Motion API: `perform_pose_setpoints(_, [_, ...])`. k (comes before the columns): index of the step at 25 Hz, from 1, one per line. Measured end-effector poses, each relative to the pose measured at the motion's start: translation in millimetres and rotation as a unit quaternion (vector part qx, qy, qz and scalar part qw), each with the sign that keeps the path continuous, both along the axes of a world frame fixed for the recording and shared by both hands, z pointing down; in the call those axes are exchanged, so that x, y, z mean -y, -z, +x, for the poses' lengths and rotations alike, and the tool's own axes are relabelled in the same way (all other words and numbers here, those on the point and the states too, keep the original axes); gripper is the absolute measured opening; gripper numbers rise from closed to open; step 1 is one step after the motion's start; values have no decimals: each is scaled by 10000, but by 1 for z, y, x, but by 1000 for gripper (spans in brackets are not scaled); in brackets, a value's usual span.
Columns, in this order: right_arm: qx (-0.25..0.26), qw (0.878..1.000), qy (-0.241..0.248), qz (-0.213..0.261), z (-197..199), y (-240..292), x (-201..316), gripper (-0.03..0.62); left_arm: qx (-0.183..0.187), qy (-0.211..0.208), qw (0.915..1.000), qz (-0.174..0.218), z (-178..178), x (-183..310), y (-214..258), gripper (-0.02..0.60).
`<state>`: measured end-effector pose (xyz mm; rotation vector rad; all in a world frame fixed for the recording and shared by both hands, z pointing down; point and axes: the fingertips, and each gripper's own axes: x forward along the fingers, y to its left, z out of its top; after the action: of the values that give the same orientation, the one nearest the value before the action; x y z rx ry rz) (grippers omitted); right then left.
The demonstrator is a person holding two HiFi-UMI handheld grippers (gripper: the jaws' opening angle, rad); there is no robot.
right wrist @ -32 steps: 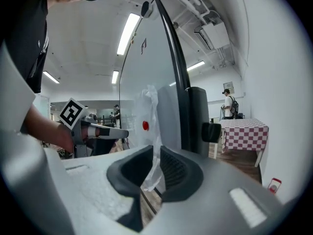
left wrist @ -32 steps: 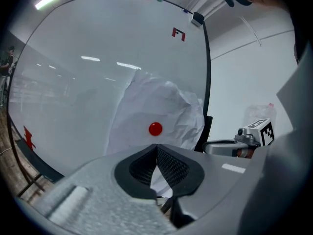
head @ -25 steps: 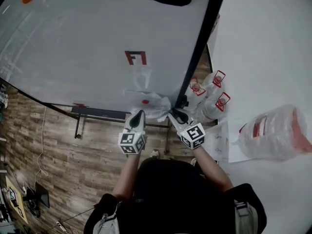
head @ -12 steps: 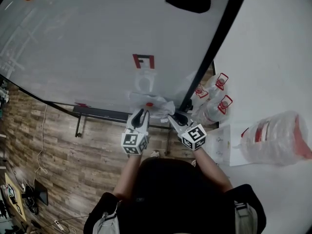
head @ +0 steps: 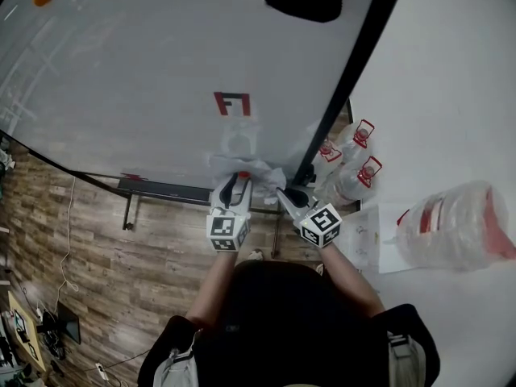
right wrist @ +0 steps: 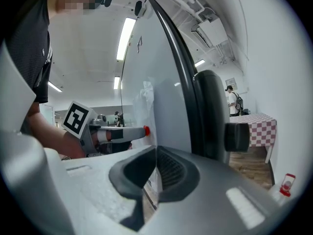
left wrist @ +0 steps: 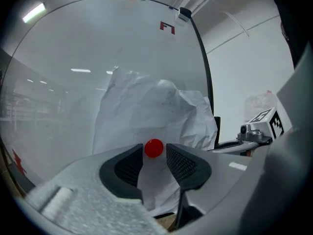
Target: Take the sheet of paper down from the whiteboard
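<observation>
Sheet of paper (head: 251, 168) hangs crumpled against the whiteboard (head: 145, 71), near its lower edge, pinned there by a red magnet (left wrist: 154, 148). At the paper's 7 o'clock in the head view, the left gripper (left wrist: 154, 152) has just been spreading its jaws. They straddle the magnet without pinching it, likely to pull the pin off. At 4 o'clock, the right gripper (right wrist: 155, 169) is clenched on the sheet's edge, probably so it won't drop once freed.
</observation>
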<state>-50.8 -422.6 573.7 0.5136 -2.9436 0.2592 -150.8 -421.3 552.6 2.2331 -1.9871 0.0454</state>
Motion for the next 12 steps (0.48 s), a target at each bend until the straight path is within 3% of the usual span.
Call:
perform_pose_setpoints(7, [54, 10000, 70, -33, 0, 0, -2, 8, 96, 184, 9998, 45, 0, 3, 0, 144])
perform_pose_setpoints(12, [76, 9999, 129, -61, -1, -2, -1, 8, 389, 600, 9974, -101, -3, 8, -2, 144])
